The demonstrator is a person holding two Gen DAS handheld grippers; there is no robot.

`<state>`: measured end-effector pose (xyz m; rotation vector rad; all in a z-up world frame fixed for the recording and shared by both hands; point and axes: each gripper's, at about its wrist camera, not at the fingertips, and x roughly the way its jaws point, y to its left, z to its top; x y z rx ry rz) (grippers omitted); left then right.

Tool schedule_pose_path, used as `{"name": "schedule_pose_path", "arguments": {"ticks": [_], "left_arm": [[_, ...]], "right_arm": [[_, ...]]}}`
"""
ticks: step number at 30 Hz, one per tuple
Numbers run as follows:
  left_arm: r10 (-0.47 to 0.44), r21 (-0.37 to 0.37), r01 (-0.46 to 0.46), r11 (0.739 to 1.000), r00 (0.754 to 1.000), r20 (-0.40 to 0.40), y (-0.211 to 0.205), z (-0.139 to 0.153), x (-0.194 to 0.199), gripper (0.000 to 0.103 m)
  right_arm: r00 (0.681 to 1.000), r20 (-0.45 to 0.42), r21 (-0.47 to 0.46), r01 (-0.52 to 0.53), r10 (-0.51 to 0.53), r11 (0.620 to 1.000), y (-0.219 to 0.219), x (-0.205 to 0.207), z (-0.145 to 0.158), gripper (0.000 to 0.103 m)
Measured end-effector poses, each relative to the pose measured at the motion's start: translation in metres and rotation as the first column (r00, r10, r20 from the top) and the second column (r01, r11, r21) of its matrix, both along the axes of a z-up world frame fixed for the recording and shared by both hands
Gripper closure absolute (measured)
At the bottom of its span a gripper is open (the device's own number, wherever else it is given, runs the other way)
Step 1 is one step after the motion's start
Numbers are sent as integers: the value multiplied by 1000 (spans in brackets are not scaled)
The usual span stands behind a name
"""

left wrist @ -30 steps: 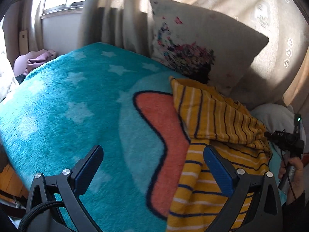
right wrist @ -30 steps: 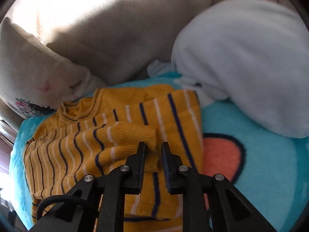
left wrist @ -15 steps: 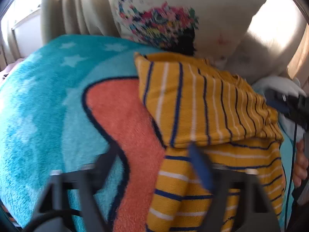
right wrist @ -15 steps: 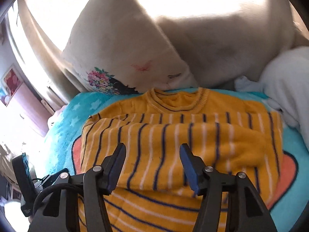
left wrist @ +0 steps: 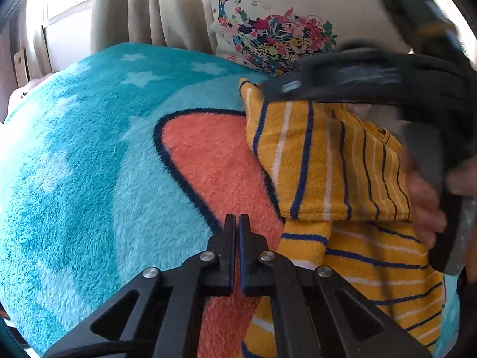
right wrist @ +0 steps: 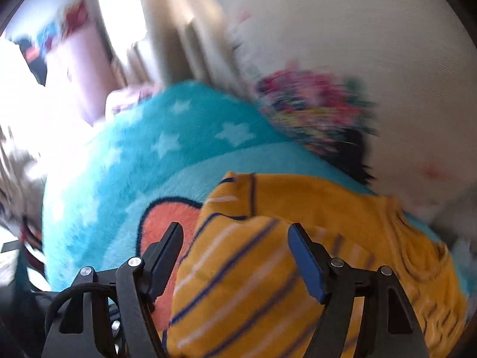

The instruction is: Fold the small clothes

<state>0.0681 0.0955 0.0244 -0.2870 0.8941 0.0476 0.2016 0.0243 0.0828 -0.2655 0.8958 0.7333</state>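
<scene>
A small yellow sweater [left wrist: 334,161] with navy and white stripes lies on a teal fleece blanket [left wrist: 89,155], with a sleeve folded across its body. My left gripper [left wrist: 237,223] is shut and empty, over the blanket's orange patch just left of the sweater's edge. My right gripper [right wrist: 235,232] is open, low over the sweater [right wrist: 268,283], with folded striped fabric between its fingers. In the left wrist view the right gripper's black body [left wrist: 387,83] and the hand holding it hover over the sweater's far side.
A white pillow [left wrist: 298,15] with a floral print leans at the head of the bed behind the sweater. Beige curtains [left wrist: 134,9] and a window stand behind the blanket. The right wrist view is motion-blurred.
My left gripper has gone from open to shut and moved nearer the sweater's left edge. My right gripper let go of the sleeve cuff, opened and swung across over the sweater.
</scene>
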Motion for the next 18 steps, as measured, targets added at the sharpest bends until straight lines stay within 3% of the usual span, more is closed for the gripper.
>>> {"name": "schedule_pose_path", "arguments": {"ticks": [1, 2, 3, 5, 7, 9, 11, 13, 16, 18], "left_arm": [[0, -4, 0, 1000, 1000, 1, 1, 0, 0, 101], [0, -14, 0, 1000, 1000, 2, 2, 0, 0, 101], [1, -26, 0, 1000, 1000, 4, 4, 0, 0, 101], [0, -43, 0, 999, 1000, 9, 7, 0, -2, 101], [0, -48, 0, 999, 1000, 11, 7, 0, -4, 101], [-1, -43, 1, 999, 1000, 11, 6, 0, -4, 101], [-1, -38, 1, 999, 1000, 10, 5, 1, -5, 101], [0, -35, 0, 999, 1000, 9, 5, 0, -3, 101], [2, -38, -1, 999, 1000, 9, 6, 0, -2, 101], [3, -40, -2, 999, 1000, 9, 7, 0, -1, 101]], "right_arm": [[1000, 5, -38, -27, 28, 999, 11, -1, -6, 36], [999, 5, -76, -48, 49, 996, 19, -3, -10, 76], [999, -6, -141, -53, 53, 989, 28, -3, -17, 96], [1000, 17, -143, -21, 24, 989, 24, 1, -15, 97], [994, 62, -51, 90, -86, 995, 4, 11, 3, 97], [969, 69, 67, 234, -238, 970, -29, 25, 18, 97], [935, 57, 127, 340, -349, 932, -53, 34, 21, 96], [905, 54, 55, 418, -421, 907, -64, 43, 7, 95], [918, -26, -81, 392, -395, 917, -68, 49, -24, 90], [923, -67, -4, 380, -379, 925, -87, 39, -18, 85]]}}
